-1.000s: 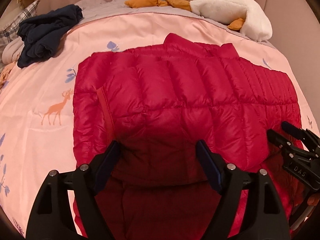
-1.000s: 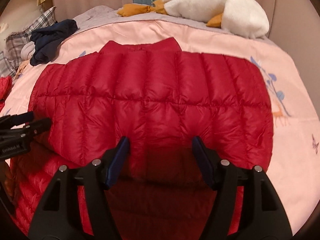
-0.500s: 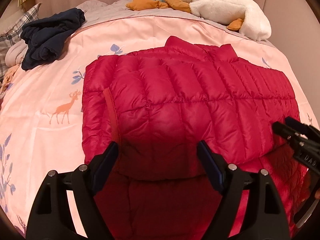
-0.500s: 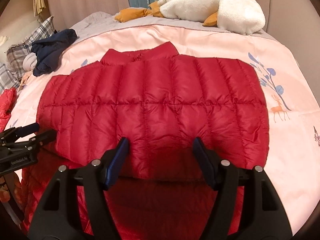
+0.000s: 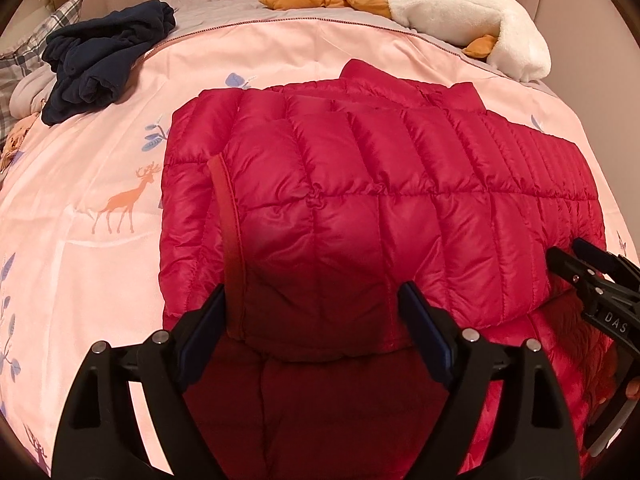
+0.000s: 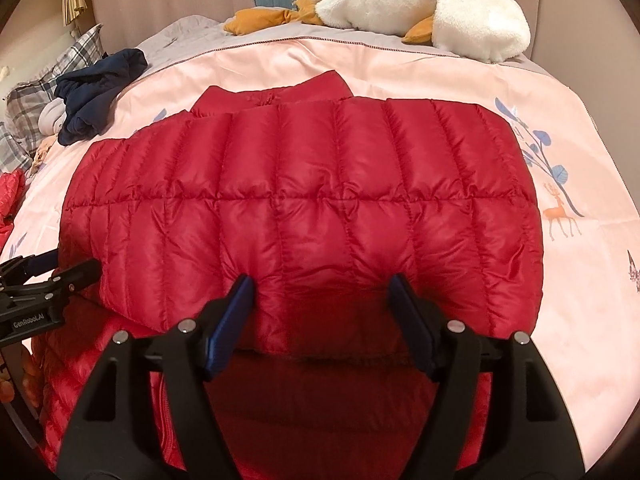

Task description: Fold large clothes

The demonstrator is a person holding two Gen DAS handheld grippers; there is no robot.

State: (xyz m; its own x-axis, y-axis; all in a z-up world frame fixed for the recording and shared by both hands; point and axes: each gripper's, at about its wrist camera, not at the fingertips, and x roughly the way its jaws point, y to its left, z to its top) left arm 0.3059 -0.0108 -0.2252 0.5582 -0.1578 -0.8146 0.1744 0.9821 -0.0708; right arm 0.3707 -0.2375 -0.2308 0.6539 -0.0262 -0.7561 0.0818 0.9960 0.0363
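A red quilted down jacket [image 5: 360, 208] lies on the pink bedspread [image 5: 80, 184], its lower part folded up over the upper part; the collar shows at the far end. It also fills the right wrist view [image 6: 304, 200]. My left gripper [image 5: 314, 312] is open, its jaws spread over the near fold edge at the jacket's left side. My right gripper [image 6: 320, 304] is open over the same fold edge further right. Each gripper shows at the edge of the other's view.
A dark navy garment [image 5: 100, 68] lies crumpled at the far left of the bed. A white and orange plush toy [image 5: 452, 16] rests at the head of the bed. A plaid pillow [image 6: 44, 92] sits at the left. Another red garment [image 6: 10, 196] shows at the left edge.
Both grippers have pulled back toward me and risen slightly, so more of the folded jacket and bedspread shows. The jacket lies still; both grippers stay open.
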